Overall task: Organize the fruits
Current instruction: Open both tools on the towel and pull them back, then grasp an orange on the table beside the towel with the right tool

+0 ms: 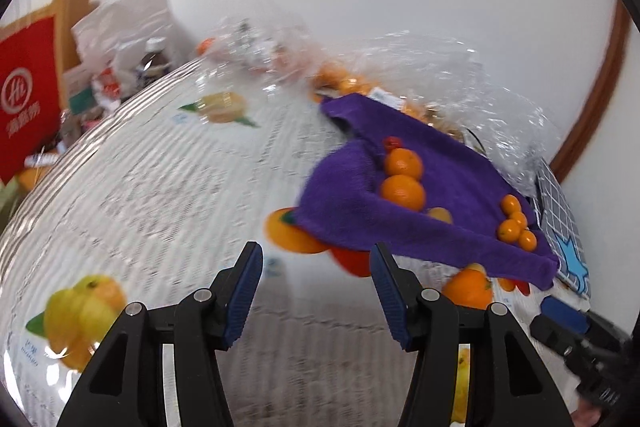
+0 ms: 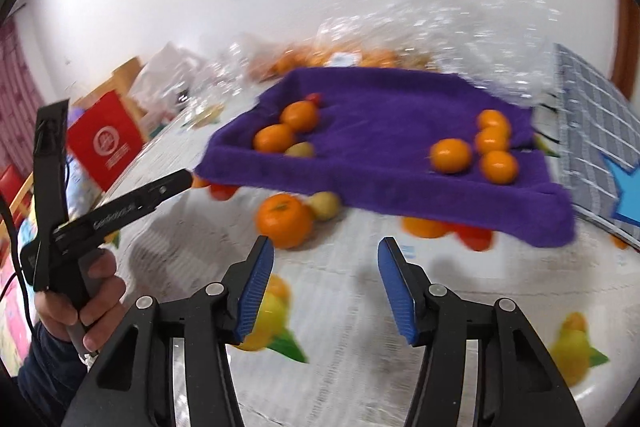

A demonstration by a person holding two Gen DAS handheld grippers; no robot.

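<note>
A purple towel (image 2: 380, 155) lies on the fruit-print tablecloth (image 2: 352, 307) and also shows in the left wrist view (image 1: 420, 211). On its left sit two oranges (image 2: 276, 138) with a small yellow fruit (image 2: 301, 149) and a small red fruit (image 2: 315, 97). On its right lie several small oranges (image 2: 452, 155). A loose orange (image 2: 285, 220) and a yellow-green fruit (image 2: 325, 205) rest on the cloth before the towel. My right gripper (image 2: 326, 287) is open and empty, short of the loose orange. My left gripper (image 1: 316, 293) is open and empty, short of the towel's near edge.
Clear plastic bags (image 2: 420, 27) holding more oranges lie behind the towel. A grey checked cloth (image 2: 592, 131) lies at the right. A red paper bag (image 1: 28, 95) and bottles (image 1: 152, 61) stand at the far left. The other gripper (image 2: 120, 211) shows at left in the right wrist view.
</note>
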